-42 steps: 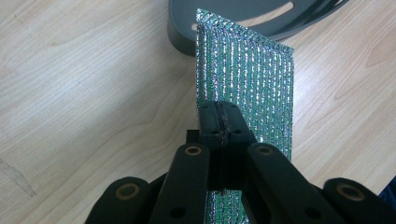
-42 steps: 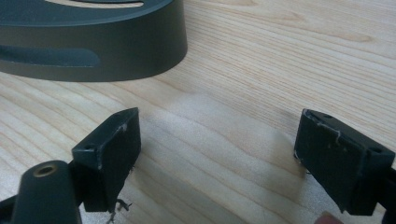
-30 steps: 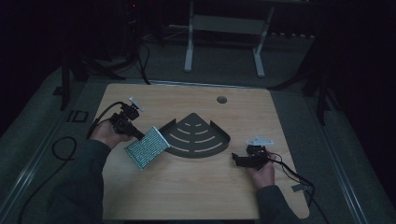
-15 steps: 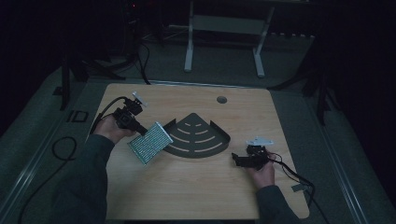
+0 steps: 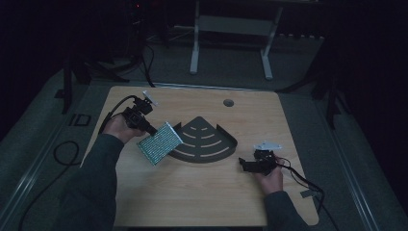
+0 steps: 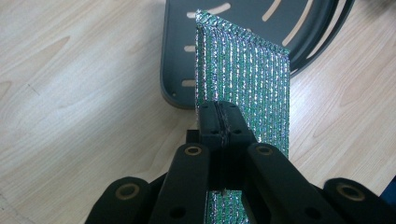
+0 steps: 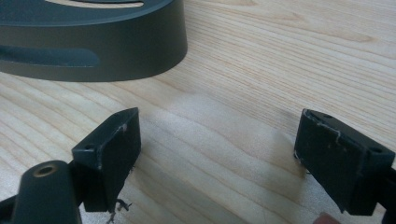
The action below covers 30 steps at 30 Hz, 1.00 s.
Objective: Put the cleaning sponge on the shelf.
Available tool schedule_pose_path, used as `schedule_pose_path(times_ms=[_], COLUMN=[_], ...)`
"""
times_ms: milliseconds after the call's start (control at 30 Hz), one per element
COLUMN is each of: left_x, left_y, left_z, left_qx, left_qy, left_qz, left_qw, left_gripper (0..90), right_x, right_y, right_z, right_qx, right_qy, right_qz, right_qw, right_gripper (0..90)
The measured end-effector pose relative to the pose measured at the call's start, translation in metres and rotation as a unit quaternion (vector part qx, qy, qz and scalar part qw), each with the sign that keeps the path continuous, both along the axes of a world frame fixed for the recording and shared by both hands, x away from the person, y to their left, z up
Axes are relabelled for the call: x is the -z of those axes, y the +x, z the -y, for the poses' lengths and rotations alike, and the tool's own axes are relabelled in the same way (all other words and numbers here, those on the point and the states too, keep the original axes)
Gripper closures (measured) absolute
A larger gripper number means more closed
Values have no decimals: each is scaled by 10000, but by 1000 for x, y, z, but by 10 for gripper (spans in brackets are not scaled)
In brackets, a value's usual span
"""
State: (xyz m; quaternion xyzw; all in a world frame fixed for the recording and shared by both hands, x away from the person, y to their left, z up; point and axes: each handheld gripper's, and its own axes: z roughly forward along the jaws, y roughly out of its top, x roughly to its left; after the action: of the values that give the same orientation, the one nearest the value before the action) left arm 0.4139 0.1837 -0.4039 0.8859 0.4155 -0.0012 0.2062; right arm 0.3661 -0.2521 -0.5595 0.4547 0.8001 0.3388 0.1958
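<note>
You are holding one glittery pad (image 5: 159, 143) in your left gripper (image 5: 146, 126) beside one dark tray (image 5: 206, 140).

The pad is showing as a flat, roughly square sheet with green and silver sparkling rows running along it, and in the left gripper view your gripper (image 6: 219, 122) is pinching its near edge (image 6: 243, 88), jaws closed tight on it. It is hanging tilted above the surface (image 5: 192, 192), its far corner reaching over the tray's (image 6: 177, 70) left rim. The tray is fan-shaped with curved slots and a raised wall. Your right gripper (image 5: 251, 164) is resting low near the tray's right end, and in its own view it (image 7: 215, 149) is spread wide over bare wood, holding nothing. Two grippers, one pad, one tray.
</note>
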Motion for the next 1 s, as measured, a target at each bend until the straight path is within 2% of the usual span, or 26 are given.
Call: schedule_pose_path(times_ms=[300, 467, 800, 1000], left_x=[-3, -2, -4, -6], left_y=[7, 10, 19, 22], left_z=[8, 9, 16, 23], left_qx=[-52, -83, -125, -118], left_qy=[24, 40, 175, 164], left_qz=[95, 79, 154, 181], left_qw=[9999, 9999, 9997, 9996], left_gripper=[899, 899, 900, 900], right_x=[0, 0, 0, 0], right_y=[0, 0, 0, 0], right_z=[0, 0, 0, 0], right_qx=[-3, -2, 0, 3], right_qy=[-1, -3, 0, 2], right_qz=[5, 5, -1, -4], right_qw=[10000, 10000, 10000, 10000], right_gripper=[141, 141, 141, 141])
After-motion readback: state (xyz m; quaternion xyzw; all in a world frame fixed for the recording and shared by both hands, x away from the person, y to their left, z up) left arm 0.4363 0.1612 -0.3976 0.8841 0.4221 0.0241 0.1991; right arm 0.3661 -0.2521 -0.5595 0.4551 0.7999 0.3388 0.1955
